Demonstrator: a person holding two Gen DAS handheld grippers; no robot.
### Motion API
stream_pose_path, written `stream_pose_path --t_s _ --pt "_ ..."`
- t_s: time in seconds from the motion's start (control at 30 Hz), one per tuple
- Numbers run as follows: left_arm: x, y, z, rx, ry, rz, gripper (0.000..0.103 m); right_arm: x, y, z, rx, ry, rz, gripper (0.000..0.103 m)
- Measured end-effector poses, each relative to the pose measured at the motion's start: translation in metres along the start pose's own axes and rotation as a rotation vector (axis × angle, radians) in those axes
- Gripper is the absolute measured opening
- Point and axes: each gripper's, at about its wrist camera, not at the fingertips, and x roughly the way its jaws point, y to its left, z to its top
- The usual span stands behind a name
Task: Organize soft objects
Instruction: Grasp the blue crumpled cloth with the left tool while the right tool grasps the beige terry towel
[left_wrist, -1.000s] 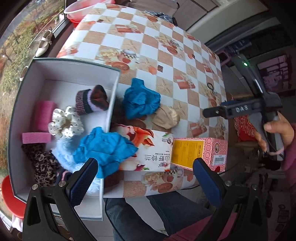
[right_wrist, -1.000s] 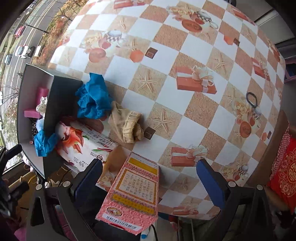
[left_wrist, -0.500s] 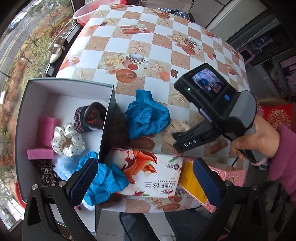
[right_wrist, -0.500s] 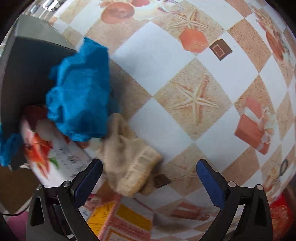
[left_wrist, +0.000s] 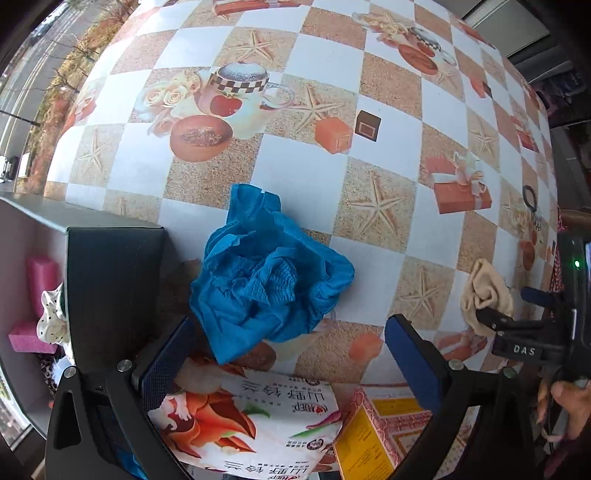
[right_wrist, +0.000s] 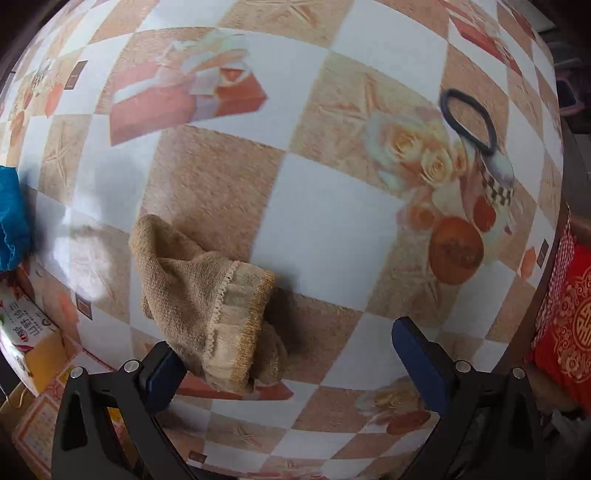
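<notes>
Printed snack bag beside a pink-and-yellow carton on the checkered tablecloth; red cushion off-table.

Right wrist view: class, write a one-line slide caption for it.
Open right gripper poised over a beige sock on the checked tablecloth, a black hair tie lying farther off.

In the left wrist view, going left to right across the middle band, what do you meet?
Pink foam block → polka-dot scrunchie → dark box wall → blue cloth → beige sock → right hand-held gripper.
</notes>
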Motion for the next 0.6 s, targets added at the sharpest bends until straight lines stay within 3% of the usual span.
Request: stream_pose_path --t_s 0.1,0.27,0.47,0.53,0.6 --pt "0.01 -0.002 0.009 -0.023 0.028 -0.005 0.102 -0.004 -0.012 -0.013 0.046 -0.042 0.055 0.102" --pt "0.026 -0.003 0.017 -0.04 0.052 0.014 0.102 -0.025 -0.012 -0.032 0.021 -0.2 0.157 0.102" --pt "0.054 0.005 0.017 -0.085 0.101 -0.007 0.102 -0.012 0.015 -0.024 -0.043 -0.197 0.103 0.102" --pt "0.061 0.005 0.016 -0.078 0.112 0.012 0.102 -0.003 0.017 -0.025 -0.038 -0.192 0.049 0.103" --pt "0.066 0.002 0.013 -0.057 0.113 0.052 0.103 0.001 0.014 -0.032 -0.034 -0.206 0.053 0.103"
